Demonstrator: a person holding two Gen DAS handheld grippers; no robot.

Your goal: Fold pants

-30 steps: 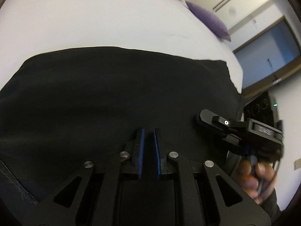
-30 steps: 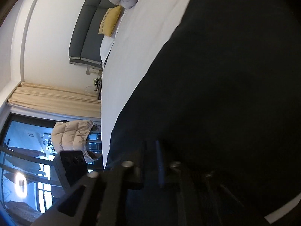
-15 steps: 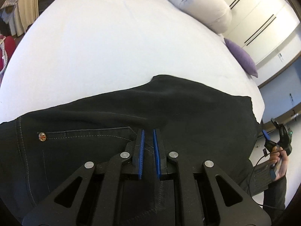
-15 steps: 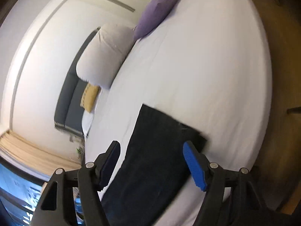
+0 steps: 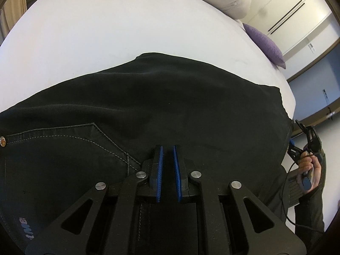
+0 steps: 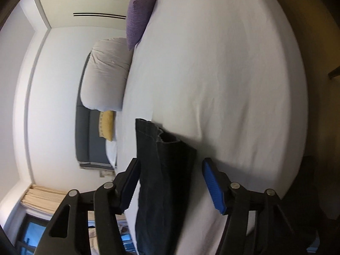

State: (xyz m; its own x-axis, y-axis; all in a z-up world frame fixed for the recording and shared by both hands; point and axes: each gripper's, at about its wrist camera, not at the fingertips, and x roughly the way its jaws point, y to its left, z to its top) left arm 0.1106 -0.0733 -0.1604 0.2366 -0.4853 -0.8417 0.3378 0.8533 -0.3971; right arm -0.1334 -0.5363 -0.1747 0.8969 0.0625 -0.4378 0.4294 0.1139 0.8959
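Observation:
Black pants (image 5: 170,106) lie spread flat across the white bed (image 5: 127,31), their stitched back pocket (image 5: 70,140) at the left. Low over them, beside the pocket's corner, hangs my left gripper (image 5: 167,148). Its blue pads are shut to a thin slit and I see no fabric pinched in it. In the right wrist view the leg end of the pants (image 6: 161,191) reaches in between the fingers of my right gripper (image 6: 171,163). Those jaws stand wide and are closing, and the pads are clear of the cloth. The right gripper (image 5: 306,140) also shows off the bed's right edge, in a hand.
A rolled white duvet (image 6: 106,74), a purple cushion (image 6: 138,12) and a yellow cushion (image 6: 107,125) sit at the head of the bed by a grey headboard (image 6: 87,136). White wardrobe doors (image 5: 293,14) stand beyond. The bed's edge (image 5: 291,97) runs just past the pants' leg end.
The right gripper let go, opened wide and drew back off the pants to their leg end. The left gripper slid along the pants, bringing the back pocket into view, and stayed shut.

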